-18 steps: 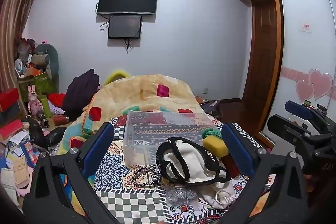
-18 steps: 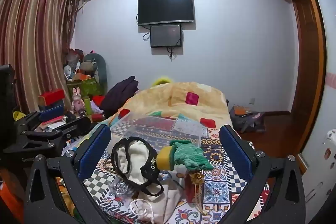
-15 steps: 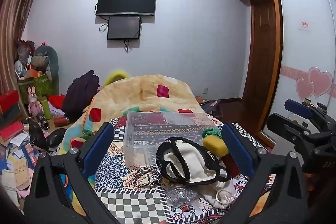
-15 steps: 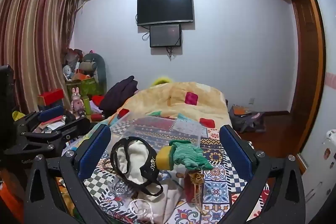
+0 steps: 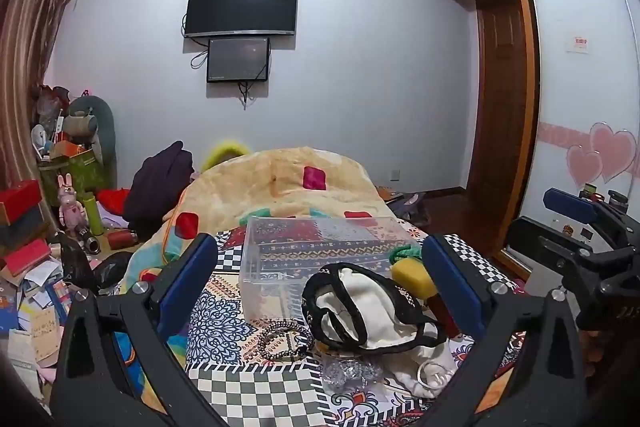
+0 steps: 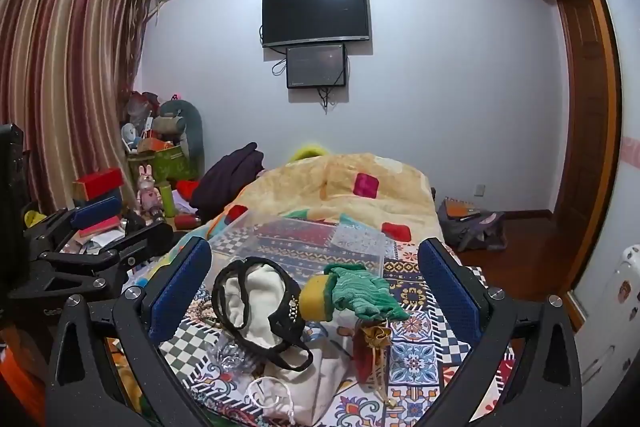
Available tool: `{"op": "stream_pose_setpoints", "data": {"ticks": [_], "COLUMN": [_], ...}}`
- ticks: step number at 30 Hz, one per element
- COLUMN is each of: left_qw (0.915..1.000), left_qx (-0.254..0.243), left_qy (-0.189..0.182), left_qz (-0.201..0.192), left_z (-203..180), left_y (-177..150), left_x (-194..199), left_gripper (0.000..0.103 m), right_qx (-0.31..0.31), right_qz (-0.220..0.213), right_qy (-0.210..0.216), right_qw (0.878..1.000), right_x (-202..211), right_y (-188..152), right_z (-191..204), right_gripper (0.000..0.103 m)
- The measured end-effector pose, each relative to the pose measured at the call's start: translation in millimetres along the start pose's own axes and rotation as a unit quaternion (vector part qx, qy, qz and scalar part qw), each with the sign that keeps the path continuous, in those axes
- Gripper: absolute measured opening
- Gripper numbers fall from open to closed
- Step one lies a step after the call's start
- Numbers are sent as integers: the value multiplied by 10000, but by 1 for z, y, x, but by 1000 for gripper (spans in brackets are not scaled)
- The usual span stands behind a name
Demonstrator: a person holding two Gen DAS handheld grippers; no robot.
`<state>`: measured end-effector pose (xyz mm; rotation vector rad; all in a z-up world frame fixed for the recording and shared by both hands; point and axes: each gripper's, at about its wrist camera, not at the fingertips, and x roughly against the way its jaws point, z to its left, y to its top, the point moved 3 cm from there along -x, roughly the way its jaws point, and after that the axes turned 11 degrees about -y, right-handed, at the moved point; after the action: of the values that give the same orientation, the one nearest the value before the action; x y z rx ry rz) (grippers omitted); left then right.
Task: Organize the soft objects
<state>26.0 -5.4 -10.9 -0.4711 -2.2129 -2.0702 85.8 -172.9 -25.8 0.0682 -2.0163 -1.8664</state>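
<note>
The left tongs (image 5: 320,283) are spread wide with nothing between the blue pads, and the right tongs (image 6: 316,283) stand just as wide and equally empty. Both hover over a heap of soft things on the patterned bed (image 6: 412,351). Between the pads lies a cream cloth bag (image 6: 260,295) with a black strap (image 6: 288,311) looped over it; its lower part is cut off by the frame edge in both views. Just right of it sits a yellow sponge (image 6: 316,297), touching a green knitted cloth (image 6: 362,293) that covers part of it. In the left view only a sliver of that cloth shows. A small red pouch (image 6: 370,351) stands near the bed's front edge. A beaded bracelet (image 5: 284,341) lies left of the bag. Behind them sits 1 clear plastic bin (image 5: 320,251); whether anything is inside is hard to tell through its walls. A crinkled clear item (image 5: 348,373) in front is too blurred to identify.
</note>
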Motion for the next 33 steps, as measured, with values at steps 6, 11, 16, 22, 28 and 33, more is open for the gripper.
{"op": "stream_pose_setpoints", "data": {"ticks": [6,11,16,22,28,33], "left_qw": [10000,10000,10000,10000,10000,10000], "left_qx": [-5,-6,-38,-42,-45,-46], "left_qy": [4,13,37,41,43,41], "left_qz": [-8,-33,-55,-52,-53,-55], "left_z": [2,3,2,1,0,0], "left_y": [0,-1,1,2,1,1], "left_x": [2,4,5,5,4,5], "left_gripper": [103,103,103,103,103,103], "right_qx": [-35,-38,-44,-60,-57,-57], "right_qz": [38,58,59,57,54,48], "right_qy": [-3,9,8,6,3,5], "right_qw": [10000,10000,10000,10000,10000,10000], "right_x": [0,-1,-2,-2,-2,-2], "right_y": [-1,-2,-3,-3,-2,-2], "right_z": [-1,0,0,-1,-1,-1], "right_gripper": [103,103,103,103,103,103]}}
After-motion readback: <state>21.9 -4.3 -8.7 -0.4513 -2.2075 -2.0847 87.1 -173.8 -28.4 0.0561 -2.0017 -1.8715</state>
